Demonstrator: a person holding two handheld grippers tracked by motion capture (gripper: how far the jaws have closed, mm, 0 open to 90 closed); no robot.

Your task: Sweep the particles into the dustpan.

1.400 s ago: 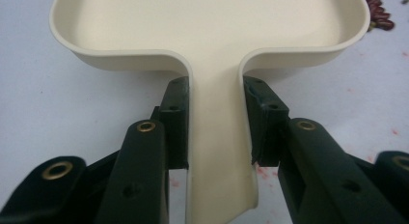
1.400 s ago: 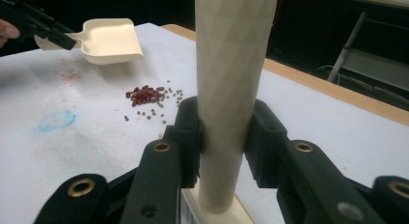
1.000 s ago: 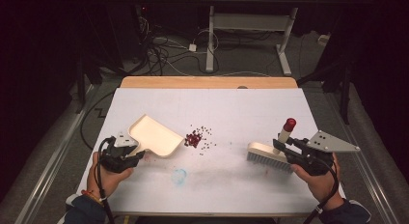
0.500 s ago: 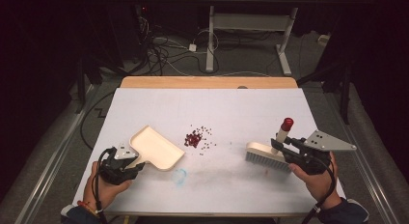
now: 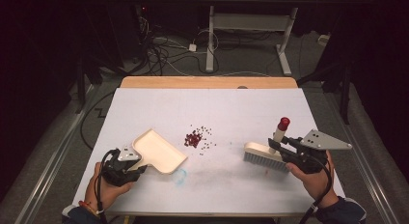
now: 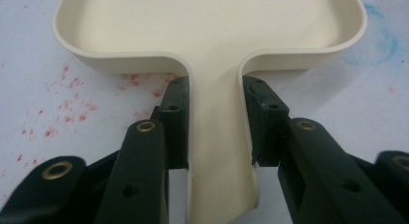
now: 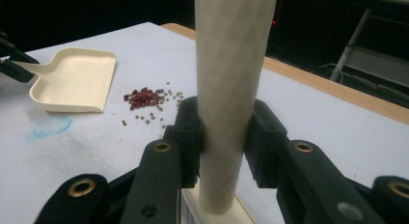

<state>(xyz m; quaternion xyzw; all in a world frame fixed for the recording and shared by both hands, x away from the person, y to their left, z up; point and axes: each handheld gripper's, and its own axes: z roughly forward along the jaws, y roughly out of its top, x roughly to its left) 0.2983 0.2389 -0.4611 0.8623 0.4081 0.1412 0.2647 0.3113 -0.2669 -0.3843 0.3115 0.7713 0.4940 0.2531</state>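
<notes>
Plain cream dustpan (image 5: 159, 150) and brush (image 5: 264, 152); writing indiscernible.

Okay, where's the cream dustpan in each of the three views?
High view: dustpan lower left, left of the beans.
Left gripper view: top centre, its handle running down between the jaws.
Right gripper view: upper left, left of the beans.
Shared landmark: the blue smudge on the table beside the pan.
</notes>
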